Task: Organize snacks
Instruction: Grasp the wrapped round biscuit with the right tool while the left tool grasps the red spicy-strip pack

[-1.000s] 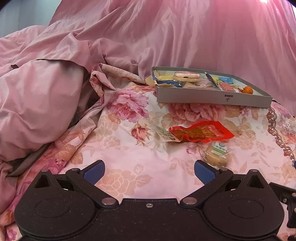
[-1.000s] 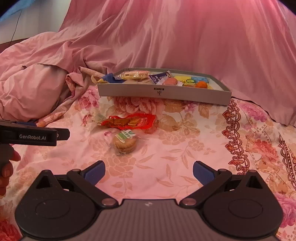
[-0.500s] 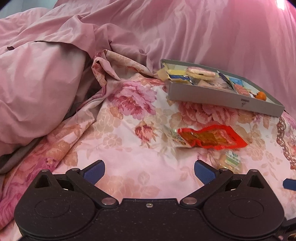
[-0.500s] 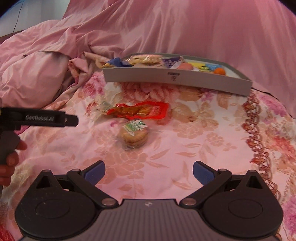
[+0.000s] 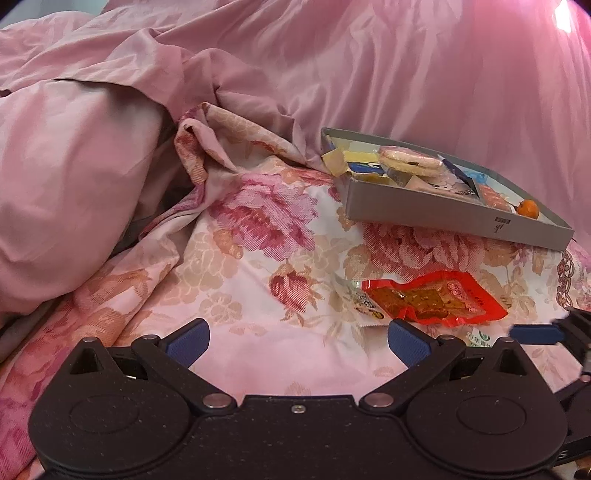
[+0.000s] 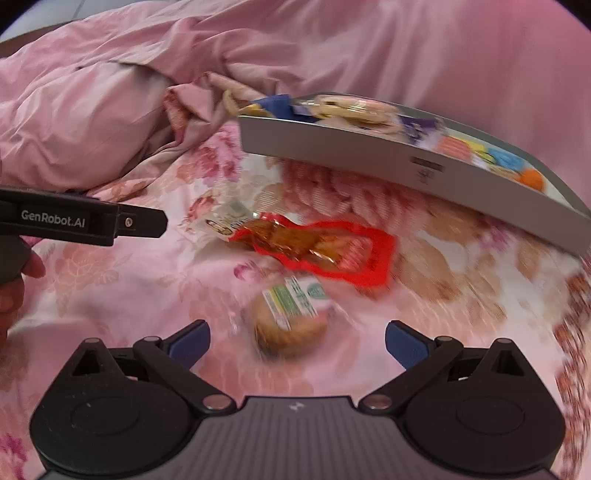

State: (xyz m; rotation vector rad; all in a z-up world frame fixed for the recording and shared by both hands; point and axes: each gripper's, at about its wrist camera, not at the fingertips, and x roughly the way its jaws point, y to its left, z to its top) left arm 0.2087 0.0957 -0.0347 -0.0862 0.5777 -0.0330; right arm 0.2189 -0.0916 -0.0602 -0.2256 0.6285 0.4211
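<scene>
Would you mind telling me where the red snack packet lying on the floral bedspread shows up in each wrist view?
Left wrist view: the red snack packet lies right of centre on the bedspread, just beyond the left gripper's right fingertip.
Right wrist view: the packet sits near the centre, beyond the wrapped round bun.
Shared landmark: the grey snack tray lies behind the packet in both.

Pink-tinted light all over, fairly bright. Left wrist view sharp; blown-out glare spot (image 5: pixel 563 16) top right, soft shadow in the bedding folds (image 5: pixel 173 133). Right wrist view motion-blurred: cookie pack (image 6: pixel 291 321) and red packet (image 6: pixel 325 251) smeared, floral sheet (image 6: pixel 480 288) streaked on the right. Fisheye bends the grey tray (image 6: pixel 417 166); dark vignette in the corners of both views.
</scene>
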